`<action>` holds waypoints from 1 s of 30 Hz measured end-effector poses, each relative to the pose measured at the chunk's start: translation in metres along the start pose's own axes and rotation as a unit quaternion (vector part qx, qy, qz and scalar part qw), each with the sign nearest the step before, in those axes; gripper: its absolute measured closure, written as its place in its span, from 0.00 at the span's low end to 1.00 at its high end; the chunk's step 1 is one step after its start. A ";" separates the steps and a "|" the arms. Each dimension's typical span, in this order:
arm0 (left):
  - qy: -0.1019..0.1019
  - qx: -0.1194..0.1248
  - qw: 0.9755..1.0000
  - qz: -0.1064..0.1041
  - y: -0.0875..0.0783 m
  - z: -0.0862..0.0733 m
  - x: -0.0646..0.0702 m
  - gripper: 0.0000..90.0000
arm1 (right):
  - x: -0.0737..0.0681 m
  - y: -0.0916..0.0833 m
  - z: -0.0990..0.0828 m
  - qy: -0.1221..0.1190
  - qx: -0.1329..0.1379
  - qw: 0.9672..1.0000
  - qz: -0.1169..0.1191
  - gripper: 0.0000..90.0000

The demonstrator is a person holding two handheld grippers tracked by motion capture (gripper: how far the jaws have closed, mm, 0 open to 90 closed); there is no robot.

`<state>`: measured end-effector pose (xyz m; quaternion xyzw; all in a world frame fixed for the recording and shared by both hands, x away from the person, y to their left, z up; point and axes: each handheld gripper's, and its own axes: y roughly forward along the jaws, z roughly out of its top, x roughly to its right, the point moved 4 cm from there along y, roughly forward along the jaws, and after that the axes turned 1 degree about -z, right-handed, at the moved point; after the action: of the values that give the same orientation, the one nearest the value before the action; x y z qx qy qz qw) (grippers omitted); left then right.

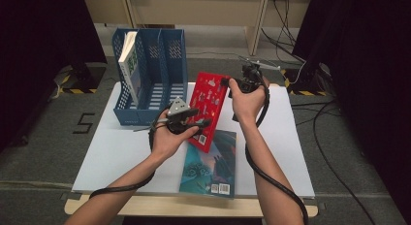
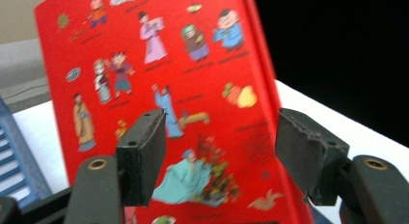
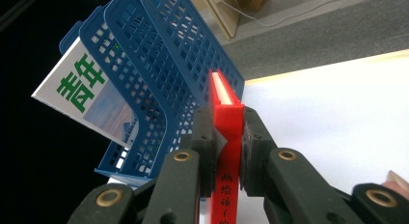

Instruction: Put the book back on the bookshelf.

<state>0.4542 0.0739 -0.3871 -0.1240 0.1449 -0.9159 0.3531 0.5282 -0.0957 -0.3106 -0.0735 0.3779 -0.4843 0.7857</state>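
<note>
Red book printed with small robed figures in lilac, blue, green and ochre. Blue perforated file rack. White booklet with green lettering. Dark teal book. White worktop. Black tongs.

Bright table, dark surroundings, soft focus up close.

From my high view, light falls evenly from above on the white table, with faint shadows under the forearms, while black curtains at 9 and 3 o'clock swallow detail. My left gripper view shows the red book slightly blurred, its printed figures smeared, and the jaws at 6 o'clock soft. My right gripper view is tilted; the blue rack is fairly sharp, the table behind glares white.
</note>
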 end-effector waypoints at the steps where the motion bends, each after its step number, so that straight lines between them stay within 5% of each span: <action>1: 0.001 0.002 1.000 -0.001 0.001 0.002 0.001 0.38 | -0.001 0.000 0.000 0.000 0.003 1.000 -0.001 0.89; 11: 0.016 0.004 1.000 0.002 0.009 0.015 0.010 0.36 | -0.007 -0.001 0.002 -0.010 0.021 1.000 -0.013 0.89; 30: 0.045 -0.004 0.998 0.053 0.025 0.030 0.012 0.31 | -0.021 0.000 -0.002 -0.026 0.030 0.999 -0.028 0.89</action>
<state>0.4710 0.0430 -0.3670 -0.0760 0.1711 -0.8999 0.3938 0.5222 -0.0779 -0.3007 -0.0734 0.3403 -0.5148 0.7834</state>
